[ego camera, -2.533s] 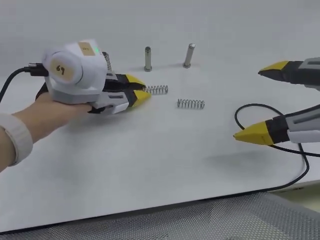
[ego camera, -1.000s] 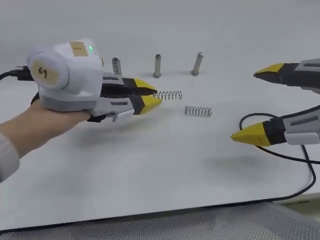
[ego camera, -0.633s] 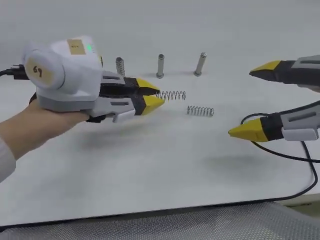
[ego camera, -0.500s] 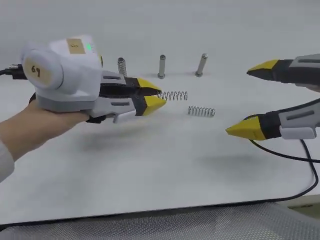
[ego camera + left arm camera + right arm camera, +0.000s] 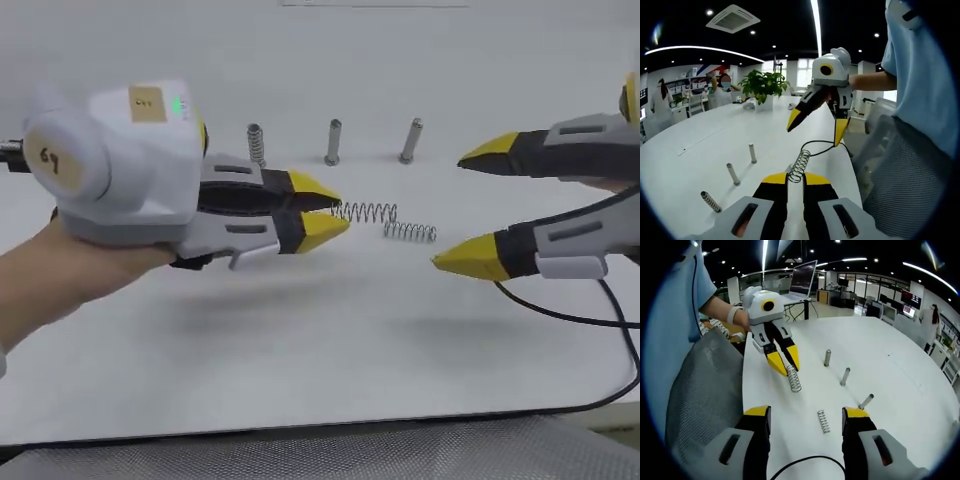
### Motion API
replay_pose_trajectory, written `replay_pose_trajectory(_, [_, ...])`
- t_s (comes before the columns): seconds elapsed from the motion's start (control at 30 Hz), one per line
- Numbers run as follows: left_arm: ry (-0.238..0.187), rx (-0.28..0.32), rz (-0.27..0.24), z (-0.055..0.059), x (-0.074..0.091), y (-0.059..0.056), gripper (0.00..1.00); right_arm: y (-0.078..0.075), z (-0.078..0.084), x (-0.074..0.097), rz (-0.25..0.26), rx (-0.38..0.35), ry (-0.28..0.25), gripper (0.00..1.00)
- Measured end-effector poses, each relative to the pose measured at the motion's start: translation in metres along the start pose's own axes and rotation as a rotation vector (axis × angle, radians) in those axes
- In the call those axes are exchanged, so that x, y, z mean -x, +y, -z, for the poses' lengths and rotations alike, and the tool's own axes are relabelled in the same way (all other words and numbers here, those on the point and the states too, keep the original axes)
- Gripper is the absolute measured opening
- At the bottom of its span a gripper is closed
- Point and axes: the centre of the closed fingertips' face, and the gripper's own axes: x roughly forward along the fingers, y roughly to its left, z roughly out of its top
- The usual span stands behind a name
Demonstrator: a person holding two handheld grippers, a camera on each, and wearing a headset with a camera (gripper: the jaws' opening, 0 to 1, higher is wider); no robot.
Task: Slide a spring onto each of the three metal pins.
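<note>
white worktop (image 5: 300, 340): yellow-tipped left gripper (image 5: 335, 208), jaws pinching a coiled steel spring (image 5: 368, 212) by one end — next, i'd say, line it over the bare middle steel pin (image 5: 333, 142). right gripper (image 5: 448, 211) jaws spread.

A black cable (image 5: 560, 312) lies on the white table (image 5: 300, 350), a potted plant (image 5: 762, 86) beyond.

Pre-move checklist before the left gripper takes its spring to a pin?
1. Grip: ok, left gripper jaws shut on one end of the held spring.
2. Free pin: ok, middle pin and right pin are bare.
3. Left pin: ok, carries a spring.
4. Alignment: not ok, held spring lies sideways, pins stand upright.
5. Right gripper: ok, open, holding nothing.
6. Loose spring: ok, lying on the table.
</note>
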Motion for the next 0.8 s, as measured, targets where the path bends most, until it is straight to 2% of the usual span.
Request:
replay_pose_trajectory(0.17, [-0.001, 0.0, 0.002, -0.001, 0.001, -0.002, 0.03, 0.008, -0.005, -0.006, -0.04, 0.017, 0.0, 0.48])
replay_pose_trajectory(0.27, [-0.007, 0.003, 0.003, -0.002, 0.002, -0.002, 0.03, 0.014, -0.005, -0.011, -0.072, 0.031, 0.015, 0.39])
replay_pose_trajectory(0.33, [-0.009, 0.006, 0.002, -0.002, 0.002, -0.002, 0.03, 0.015, -0.006, -0.014, -0.079, 0.036, 0.015, 0.39])
replay_pose_trajectory(0.43, [-0.011, 0.006, 0.005, -0.003, 0.002, -0.003, 0.03, 0.018, -0.008, -0.017, -0.098, 0.057, 0.019, 0.32])
replay_pose_trajectory(0.8, [-0.008, 0.015, 0.024, -0.002, 0.0, -0.007, 0.03, 0.02, -0.015, -0.024, -0.129, 0.087, 0.019, 0.23])
